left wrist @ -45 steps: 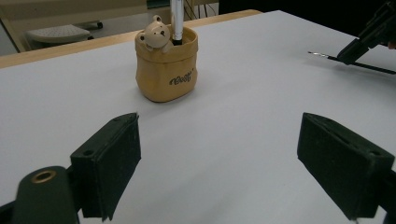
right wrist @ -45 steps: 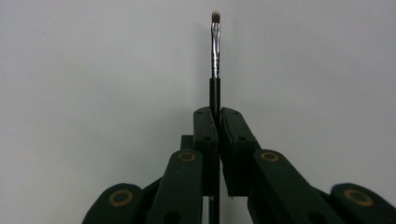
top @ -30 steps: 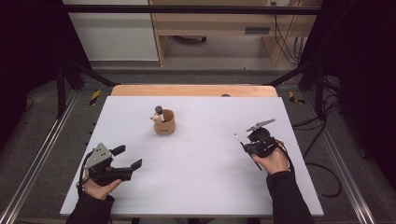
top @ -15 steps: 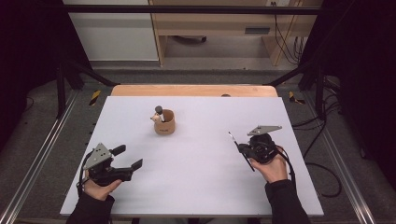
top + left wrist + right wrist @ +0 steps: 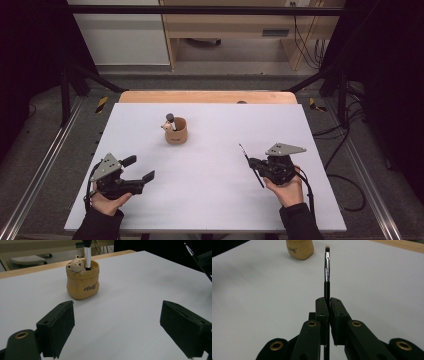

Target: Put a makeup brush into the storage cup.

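The right hand-held gripper (image 5: 329,305) pinches a thin, metal-collared brush (image 5: 326,267), well right of the rounded tan pot (image 5: 176,131); the left hand-held gripper (image 5: 139,169) gapes empty.

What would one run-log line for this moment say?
right gripper: shut on thin brush, tip up | left gripper: open, nothing held | bear cup: upright on white table, one brush inside

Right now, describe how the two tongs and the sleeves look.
Both the left tongs and the right tongs are black, each topped by a grey three-cornered plate, with brass-coloured rings at the joints and a black cable trailing. The sleeves are dark.
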Tool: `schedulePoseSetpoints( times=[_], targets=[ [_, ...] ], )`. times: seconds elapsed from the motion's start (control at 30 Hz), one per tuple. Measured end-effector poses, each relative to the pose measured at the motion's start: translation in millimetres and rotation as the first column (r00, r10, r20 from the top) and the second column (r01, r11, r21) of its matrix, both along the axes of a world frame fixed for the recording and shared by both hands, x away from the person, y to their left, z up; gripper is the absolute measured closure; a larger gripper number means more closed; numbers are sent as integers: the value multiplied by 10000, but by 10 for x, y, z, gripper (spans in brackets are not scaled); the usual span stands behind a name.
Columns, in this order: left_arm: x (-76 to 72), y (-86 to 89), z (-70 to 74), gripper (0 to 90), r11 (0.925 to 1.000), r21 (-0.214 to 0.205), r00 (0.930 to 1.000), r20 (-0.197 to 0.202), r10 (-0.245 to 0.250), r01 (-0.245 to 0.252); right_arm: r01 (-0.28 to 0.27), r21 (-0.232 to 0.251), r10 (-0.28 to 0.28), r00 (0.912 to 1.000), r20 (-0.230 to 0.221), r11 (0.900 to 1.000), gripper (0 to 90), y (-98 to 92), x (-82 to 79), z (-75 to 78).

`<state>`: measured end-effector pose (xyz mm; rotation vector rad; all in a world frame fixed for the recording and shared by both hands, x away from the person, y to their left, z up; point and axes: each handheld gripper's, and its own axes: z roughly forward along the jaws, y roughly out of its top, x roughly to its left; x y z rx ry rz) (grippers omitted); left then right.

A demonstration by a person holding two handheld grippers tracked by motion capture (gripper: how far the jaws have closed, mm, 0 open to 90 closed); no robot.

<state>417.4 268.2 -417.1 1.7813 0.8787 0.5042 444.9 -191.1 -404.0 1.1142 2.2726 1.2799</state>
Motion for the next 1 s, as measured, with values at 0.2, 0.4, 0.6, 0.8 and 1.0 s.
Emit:
schedulePoseSetpoints(
  times=[0.2,0.4,0.6,0.8,1.0],
  targets=[
    [-13,-31,27,118,9998,-205,10000,26,-73,73,-75,398,68,9998,170,9992,859,33,-43,-15],
    [-17,-90,33,118,9993,-315,9998,-16,-185,185,-165,739,137,9991,393,9971,859,47,-72,3],
    [-11,-185,74,118,9985,-399,9993,35,-361,362,-243,1140,182,9983,546,9932,859,52,-87,23],
    [4,-286,132,118,9968,-553,9983,128,-564,570,-417,1326,330,9972,675,9903,859,102,-96,23],
    [9,-331,172,118,9947,-763,9975,161,-683,693,-600,1508,490,9960,753,9867,859,156,-104,44]
  ],
)
